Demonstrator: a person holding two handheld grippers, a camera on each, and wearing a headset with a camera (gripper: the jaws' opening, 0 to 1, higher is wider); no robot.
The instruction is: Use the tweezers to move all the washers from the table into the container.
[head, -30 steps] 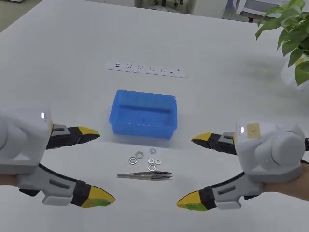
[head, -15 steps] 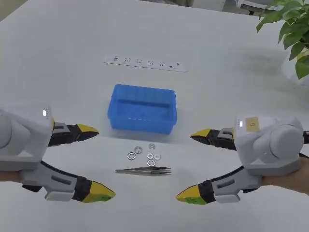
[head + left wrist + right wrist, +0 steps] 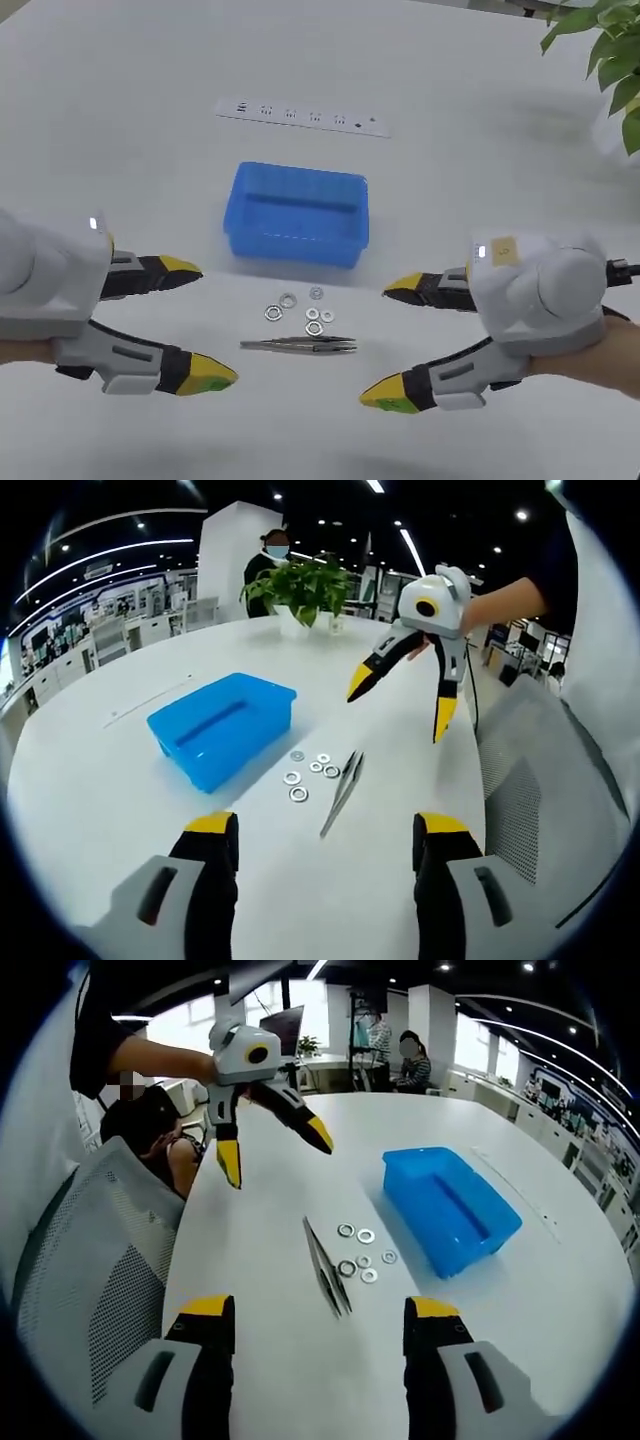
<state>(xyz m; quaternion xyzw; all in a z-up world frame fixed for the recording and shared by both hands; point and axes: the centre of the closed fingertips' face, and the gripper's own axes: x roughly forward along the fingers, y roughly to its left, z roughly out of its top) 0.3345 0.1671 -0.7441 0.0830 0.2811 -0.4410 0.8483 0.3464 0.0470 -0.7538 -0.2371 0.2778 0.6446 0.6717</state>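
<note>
In the head view, the white table [image 3: 120,120] carries the blue container [image 3: 295,250] at centre, open side up. The power strip [image 3: 302,117] lies flat at 12 o'clock from the container, well apart from it, and the leaves of a plant [image 3: 610,60] enter at 2 o'clock. Six washers [image 3: 288,300] lie flat in a loose cluster on the table at 6 o'clock from the container, near its front wall but apart from it. The tweezers [image 3: 298,344] lie on the table just beside the cluster at its 6 o'clock, long axis running 9 to 3 o'clock, so the washers sit between the tweezers and the container. The left gripper [image 3: 205,322] is at 9 o'clock from the tweezers and the right gripper [image 3: 380,344] at 3 o'clock. Both have their jaws spread wide with nothing between them, and bare table surface separates each from the tweezers. In the right gripper view, a mesh chair [image 3: 90,1260] stands at the table edge at 9 o'clock, and people sit at another table in the background at 12 o'clock. Compared with the head view half a second earlier, the whole picture has shifted slightly with the camera. The container, washers and tweezers keep the same arrangement relative to one another. Both grippers remain spread and flanking the tweezers without contact.
</note>
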